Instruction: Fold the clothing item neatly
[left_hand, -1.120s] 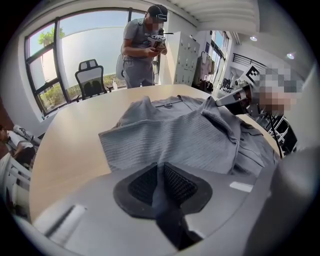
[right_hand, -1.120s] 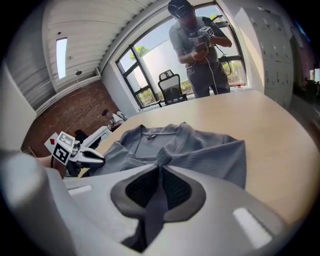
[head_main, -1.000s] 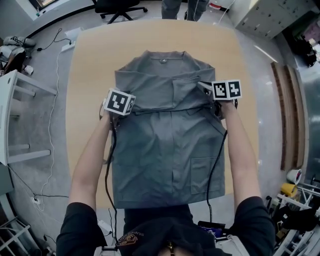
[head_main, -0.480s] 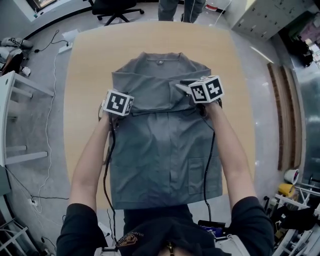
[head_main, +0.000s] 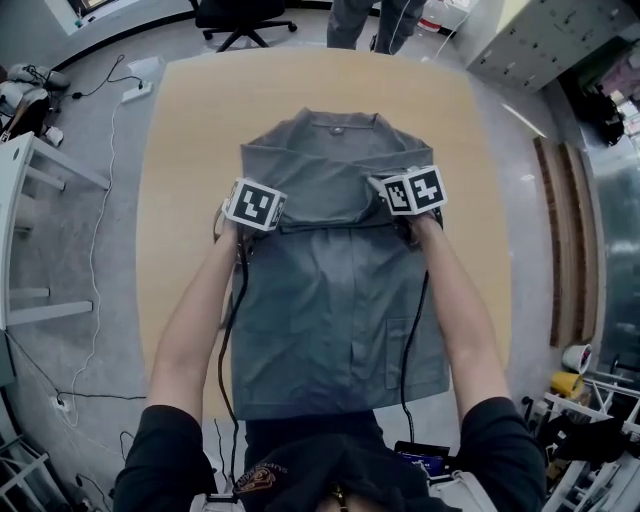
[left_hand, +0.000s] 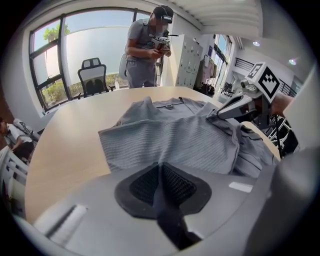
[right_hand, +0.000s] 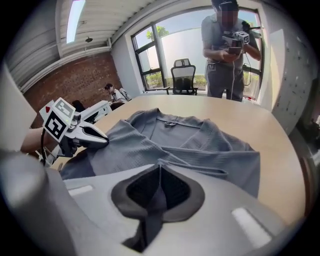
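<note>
grey cloth sits pinched in the left claw (left_hand: 160, 186) and the right claw (right_hand: 159, 189), whose jaws have just been closing on it, level with each other across the shirt (head_main: 340, 300). its long axis runs from the collar (head_main: 338, 126) toward the desk's (head_main: 180, 150) far edge back to the hem (head_main: 340, 405) at the near edge. so, as i judge it, the next fold goes along that line, with neither hand nearer.

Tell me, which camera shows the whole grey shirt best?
The head view: it looks down on the whole grey shirt, collar to hem. Both gripper views show only its collar end and folded-in sleeves, seen low and foreshortened.
</note>
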